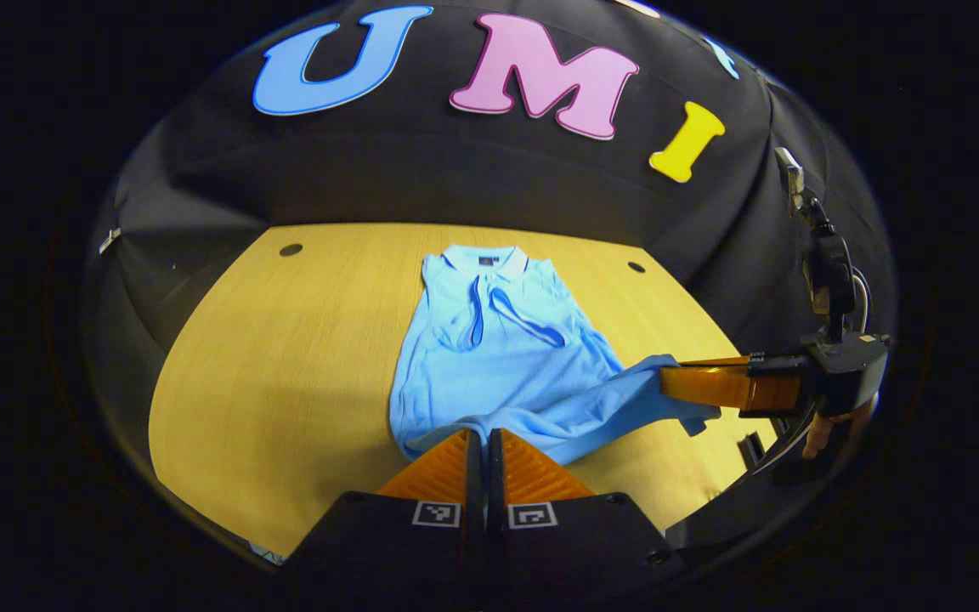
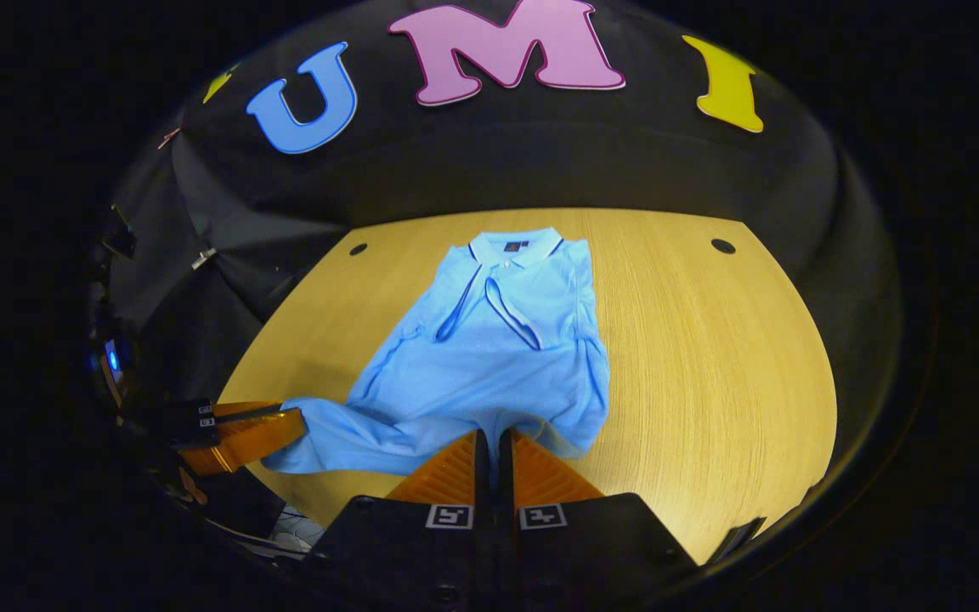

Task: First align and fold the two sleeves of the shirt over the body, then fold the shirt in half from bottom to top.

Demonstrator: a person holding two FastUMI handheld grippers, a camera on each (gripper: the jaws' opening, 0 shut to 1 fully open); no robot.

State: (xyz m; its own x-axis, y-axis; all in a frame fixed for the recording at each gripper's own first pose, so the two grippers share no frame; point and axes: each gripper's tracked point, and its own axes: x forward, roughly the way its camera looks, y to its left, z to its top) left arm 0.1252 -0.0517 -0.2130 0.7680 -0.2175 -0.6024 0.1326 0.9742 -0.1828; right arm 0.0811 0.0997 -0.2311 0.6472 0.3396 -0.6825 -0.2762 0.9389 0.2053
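Light-blue polo shirt flat on the wooden table, collar at the far edge, both sleeves folded over the body. Left gripper pinched tight on the near hem, fabric clamped between both fingers. Right gripper likewise closed on the hem's other bottom corner, that corner drawn out sideways and lifted slightly off the wood

The left gripper has its two fingers pressed nearly together, low and pointing forward. The right gripper is likewise closed to a narrow slit; seen from the left gripper view, it reaches in sideways, a hand beneath it.
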